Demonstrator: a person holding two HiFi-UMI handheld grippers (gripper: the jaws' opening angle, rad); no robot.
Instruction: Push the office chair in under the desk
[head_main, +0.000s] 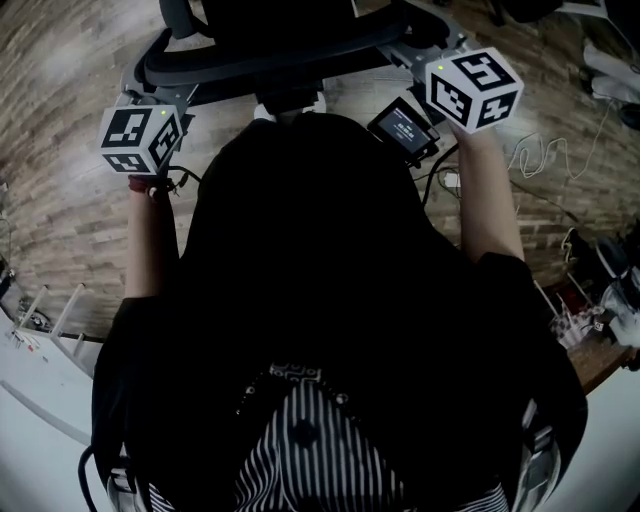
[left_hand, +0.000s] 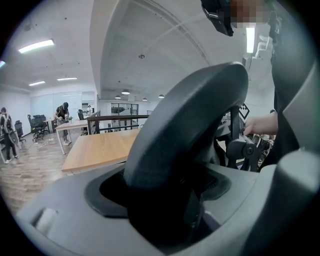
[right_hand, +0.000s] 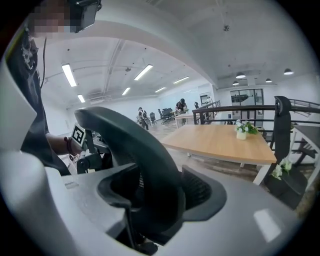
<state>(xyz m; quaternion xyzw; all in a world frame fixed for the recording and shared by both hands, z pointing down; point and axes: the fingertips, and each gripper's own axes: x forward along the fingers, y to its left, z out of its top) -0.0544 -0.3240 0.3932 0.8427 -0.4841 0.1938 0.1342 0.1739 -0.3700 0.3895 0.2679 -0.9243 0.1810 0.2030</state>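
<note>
The office chair's dark curved back frame lies at the top of the head view, just beyond my arms. My left gripper is at its left end and my right gripper at its right end. In the left gripper view the frame rises out of the gap between the grey jaws of the left gripper and fills it. In the right gripper view the frame sits the same way in the right gripper. A wooden desk with a small plant pot stands beyond.
Cables trail over the wood floor at right. A white table edge is at lower left. A second chair stands beside the desk. Another wooden desk and several people show far off.
</note>
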